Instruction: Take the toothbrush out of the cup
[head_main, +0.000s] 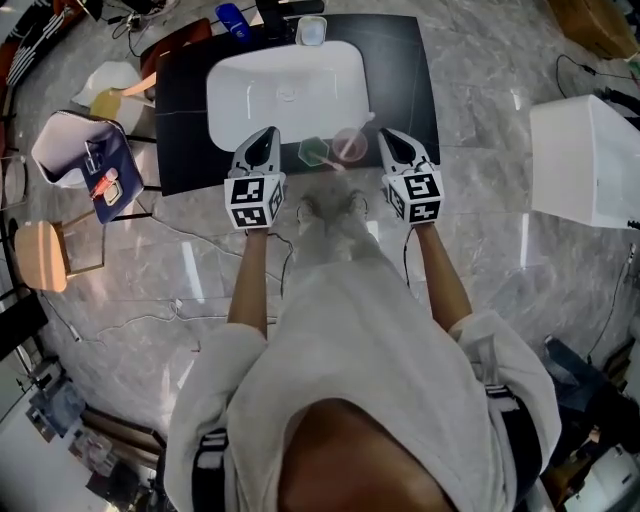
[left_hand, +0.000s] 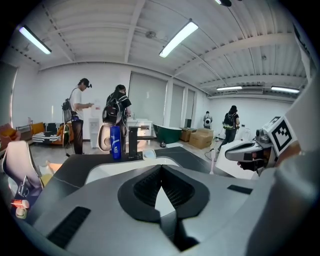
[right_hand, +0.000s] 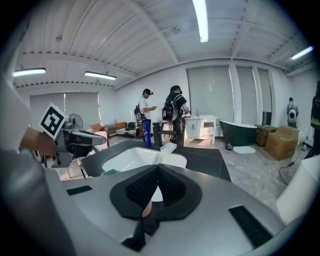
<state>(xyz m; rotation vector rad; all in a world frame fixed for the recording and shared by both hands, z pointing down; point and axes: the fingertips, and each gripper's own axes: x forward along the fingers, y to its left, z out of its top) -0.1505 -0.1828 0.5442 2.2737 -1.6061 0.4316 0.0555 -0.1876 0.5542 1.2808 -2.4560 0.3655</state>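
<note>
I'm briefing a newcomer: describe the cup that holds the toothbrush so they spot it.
Find the black counter with the white sink. At its front edge stand two cups. It's the pink cup, right of the green cup, with the toothbrush leaning out.

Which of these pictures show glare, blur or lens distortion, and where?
Head view: the glossy floor carries pale streaks of glare, and the pink cup by the sink looks soft. Left gripper view: strong fisheye bending, dark corners, a bright ceiling lamp. Right gripper view: the same bending; its overhead lamp is blown out white.
</note>
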